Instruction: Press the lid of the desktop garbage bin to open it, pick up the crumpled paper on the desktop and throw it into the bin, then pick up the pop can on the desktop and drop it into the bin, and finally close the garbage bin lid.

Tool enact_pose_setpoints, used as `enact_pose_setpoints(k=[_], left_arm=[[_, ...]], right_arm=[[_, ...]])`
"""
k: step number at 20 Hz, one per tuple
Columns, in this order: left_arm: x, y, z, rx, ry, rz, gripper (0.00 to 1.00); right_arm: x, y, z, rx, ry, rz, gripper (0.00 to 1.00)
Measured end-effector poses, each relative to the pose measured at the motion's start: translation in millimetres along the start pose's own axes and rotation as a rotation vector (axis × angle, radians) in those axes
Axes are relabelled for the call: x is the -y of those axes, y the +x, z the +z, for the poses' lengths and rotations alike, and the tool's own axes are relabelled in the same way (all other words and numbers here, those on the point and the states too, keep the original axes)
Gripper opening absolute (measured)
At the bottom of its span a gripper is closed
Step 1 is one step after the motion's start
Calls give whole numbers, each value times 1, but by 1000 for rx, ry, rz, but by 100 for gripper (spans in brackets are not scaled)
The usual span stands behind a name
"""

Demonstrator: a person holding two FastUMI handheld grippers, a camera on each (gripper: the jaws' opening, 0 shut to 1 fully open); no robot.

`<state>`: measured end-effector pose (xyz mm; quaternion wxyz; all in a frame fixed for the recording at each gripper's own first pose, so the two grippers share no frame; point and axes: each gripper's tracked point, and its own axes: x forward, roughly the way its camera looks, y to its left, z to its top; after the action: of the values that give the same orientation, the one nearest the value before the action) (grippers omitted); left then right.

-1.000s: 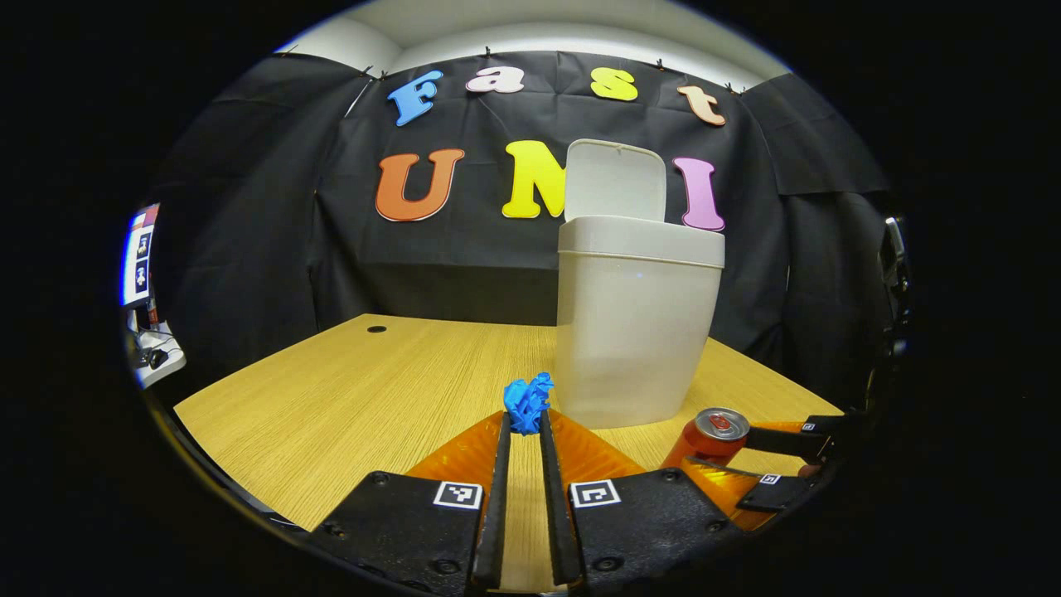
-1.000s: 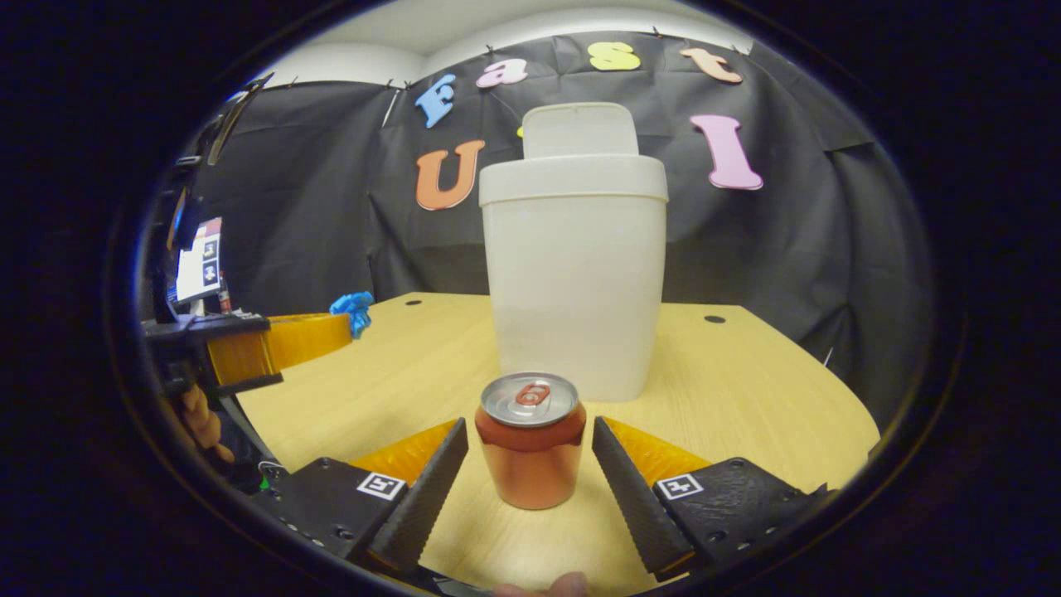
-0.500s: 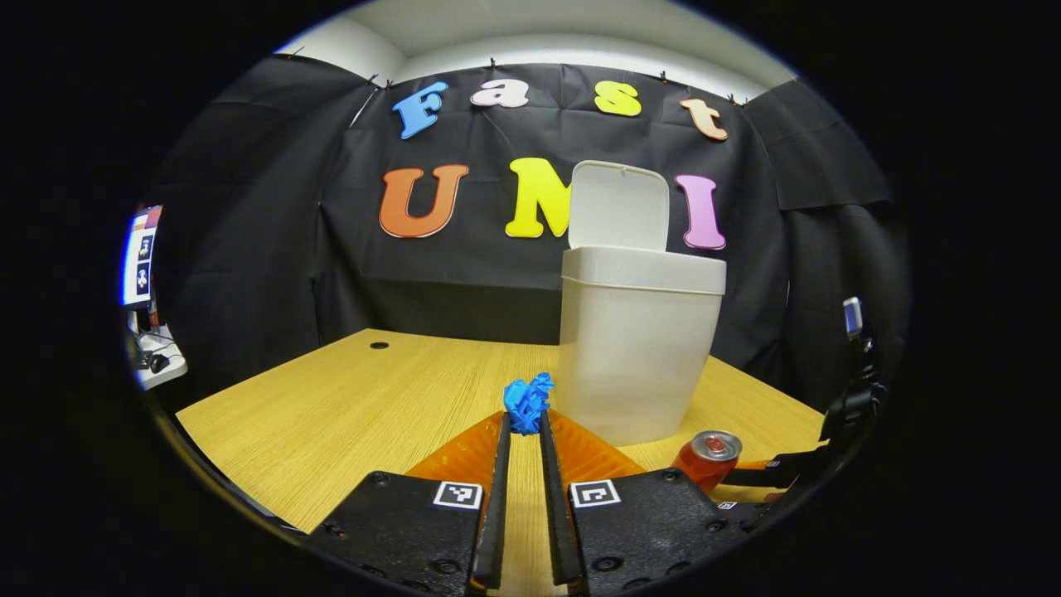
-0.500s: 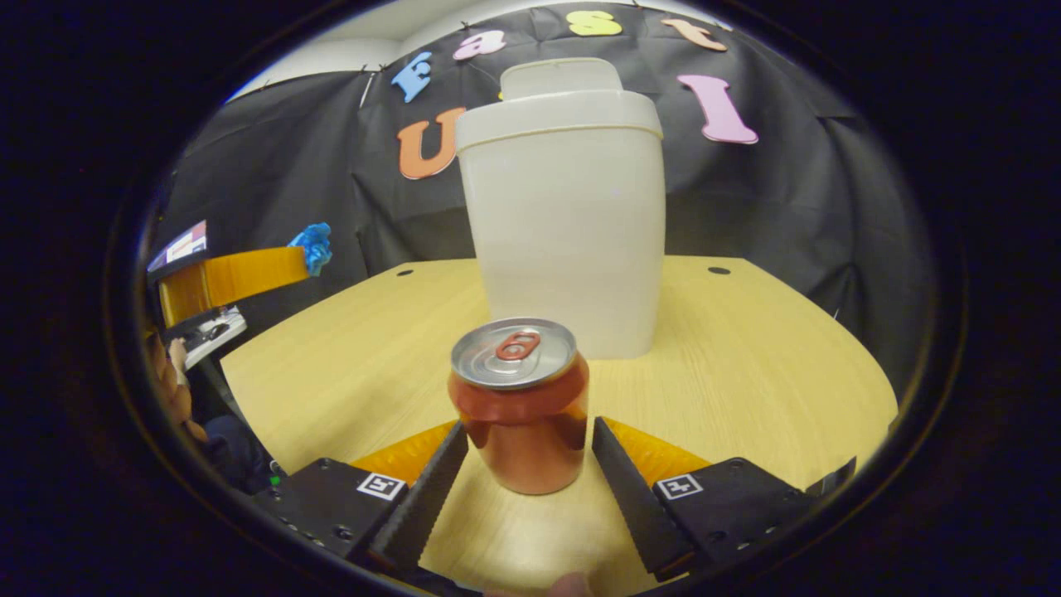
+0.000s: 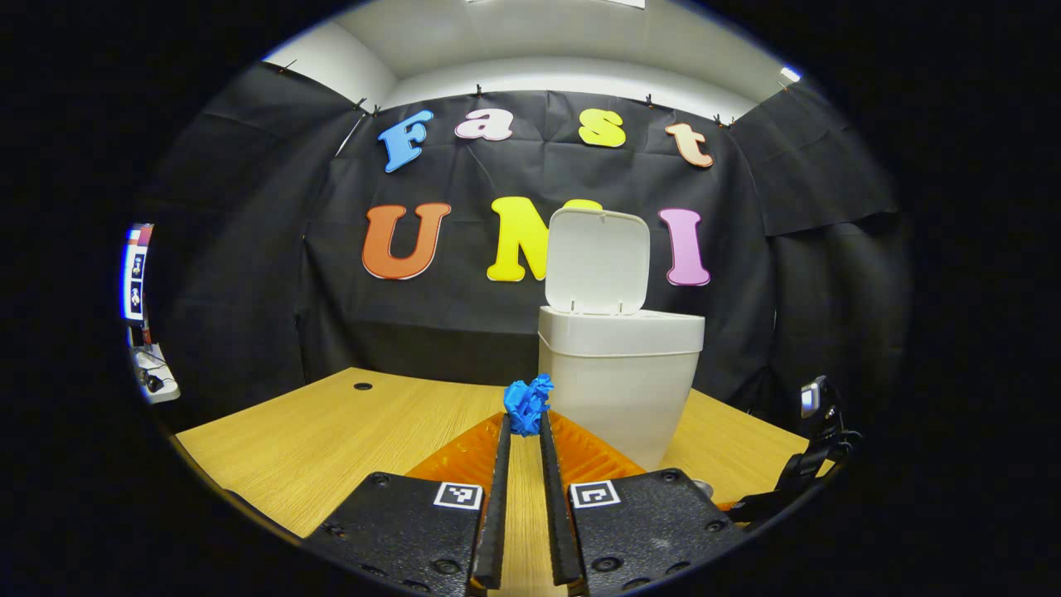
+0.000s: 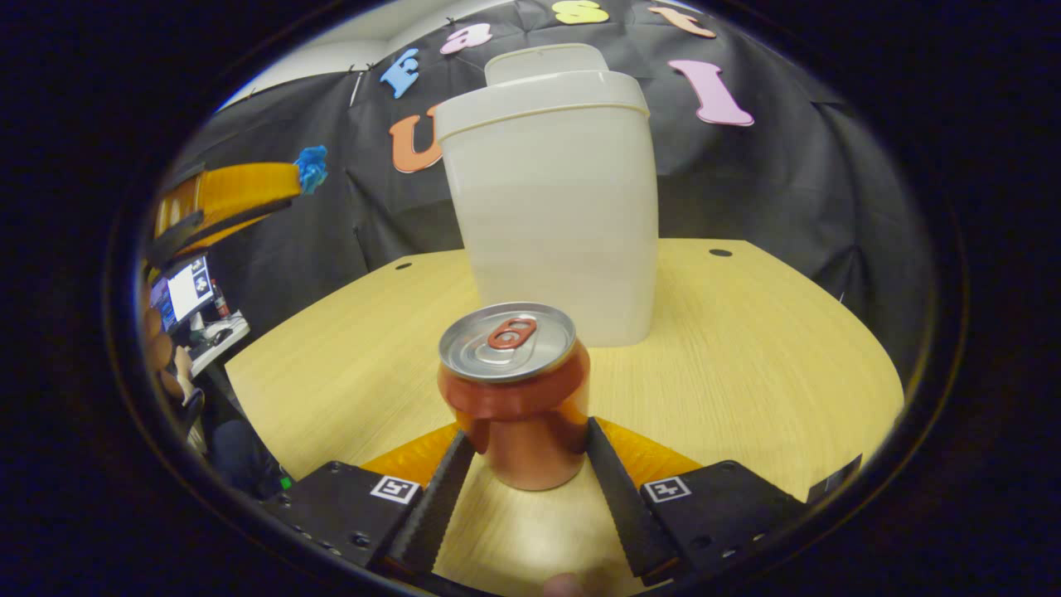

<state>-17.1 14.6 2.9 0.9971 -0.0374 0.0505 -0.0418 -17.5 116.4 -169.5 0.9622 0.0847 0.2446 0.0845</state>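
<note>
- Pinching the crumpled paper (image 5: pixel 527 404) at its tips, the left gripper (image 5: pixel 525 431) is nearly closed and raised above the bench (image 5: pixel 331 431), short of the bin (image 5: pixel 617 381) with its lid (image 5: pixel 598 261) up; the wad looks light and soft, so a gentle squeeze suffices
- The right gripper (image 6: pixel 526 464) has its fingers against the pop can (image 6: pixel 515 390), low on the sides, near the bench's front edge; likely thin-walled and slick, so grip mid-body without crushing

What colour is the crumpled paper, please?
Bright blue; the crumpled paper shows best in the left gripper view.
</note>
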Motion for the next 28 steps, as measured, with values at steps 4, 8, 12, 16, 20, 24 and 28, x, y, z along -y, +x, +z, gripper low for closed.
enact_pose_setpoints(k=[4,8,12,16,20,24,28], left_arm=[[9,19,30,58,33,-16,25],[22,41,58,103,16,-48,24],[31,66,94,181,31,-55,24],[49,103,101,183,30,-81,24],[69,131,87,126,36,-117,26],[80,151,72,69,37,-132,27],[88,156,59,12,43,-160,37]], right_arm=[[5,-15,23,74,-37,4,80],[21,-28,40,128,-73,-14,80],[41,-38,49,150,-60,-32,80],[63,-44,50,158,-47,-59,80],[80,-51,52,163,-22,-73,80],[90,-60,59,187,-6,-86,80],[93,-63,64,205,-2,-87,80]])
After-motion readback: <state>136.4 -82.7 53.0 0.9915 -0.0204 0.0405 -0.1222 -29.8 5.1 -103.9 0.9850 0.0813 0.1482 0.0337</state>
